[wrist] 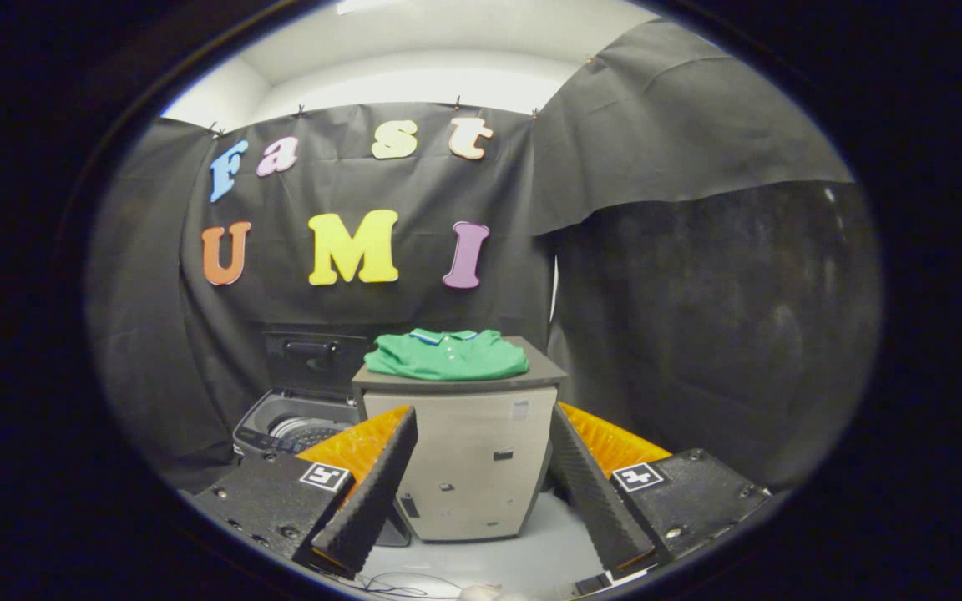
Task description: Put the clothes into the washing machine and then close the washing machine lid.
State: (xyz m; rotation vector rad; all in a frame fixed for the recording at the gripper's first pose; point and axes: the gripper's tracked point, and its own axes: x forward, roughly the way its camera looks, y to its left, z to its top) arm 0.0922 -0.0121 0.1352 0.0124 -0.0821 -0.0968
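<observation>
A folded green polo shirt (448, 354) lies on top of a beige cabinet (468, 455) that stands ahead of the fingers. To the cabinet's left and lower down is the washing machine (293, 430), its dark lid (314, 359) raised upright against the wall and the drum showing. My gripper (481, 442) is open, well short of the shirt, with nothing between its two black ridged fingers (372, 492). The cabinet's front shows in the gap between them.
Black cloth walls close in the booth behind and to the right. The floor (523, 555) is pale grey, with a thin cable (402, 584) lying on it near the fingers.
</observation>
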